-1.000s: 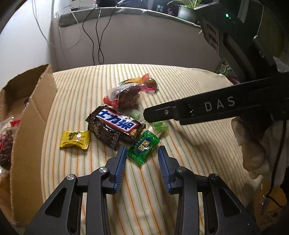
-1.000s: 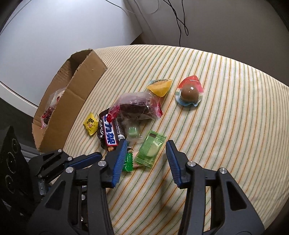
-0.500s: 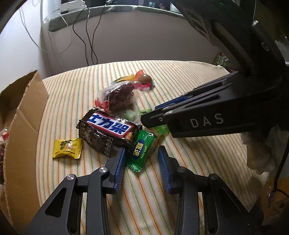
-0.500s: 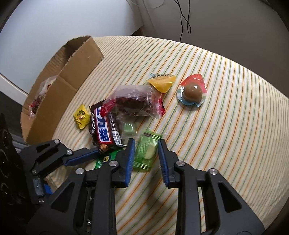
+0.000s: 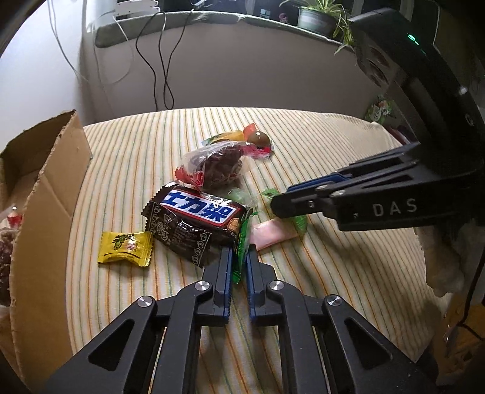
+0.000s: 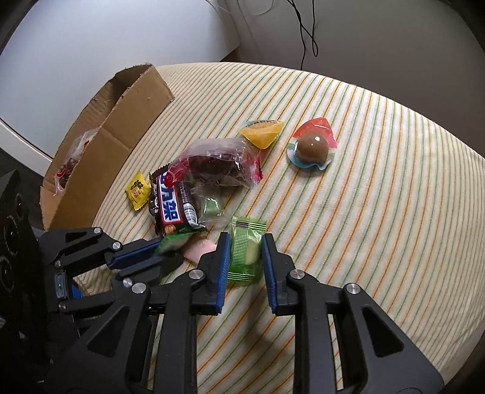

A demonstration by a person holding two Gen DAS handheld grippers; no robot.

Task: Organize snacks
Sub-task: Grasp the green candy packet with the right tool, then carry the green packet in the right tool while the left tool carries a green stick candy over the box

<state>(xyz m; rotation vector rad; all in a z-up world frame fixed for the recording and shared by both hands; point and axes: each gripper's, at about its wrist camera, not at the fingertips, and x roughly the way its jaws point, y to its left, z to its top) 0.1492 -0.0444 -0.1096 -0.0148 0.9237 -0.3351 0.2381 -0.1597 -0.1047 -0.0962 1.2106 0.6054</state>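
My right gripper (image 5: pixel 280 206) hides most of light-green packet (image 5: pixel 300 222); box (image 5: pixel 39 194) cut off left of my tongs.

Looking out past the fingers (image 5: pixel 224 272) onto a cream cloth (image 5: pixel 333 288) striped in green and orange, spreading beneath and ahead of them. Meeting, well beyond the fingertips, a grey-beige wall (image 5: pixel 242 75) with black cables (image 5: pixel 157 75) hanging down it. Finding a ledge (image 5: pixel 212 21) along its top, carrying a potted plant (image 5: pixel 315 15) far ahead to the right and a white power strip (image 5: pixel 136 6) far ahead to the left. Passing a pale white wall (image 5: pixel 39 60) off to the left. Catching soft daylight across the cloth, with a crumpled pale rag (image 5: pixel 442 260) lying to the right of the fingers.
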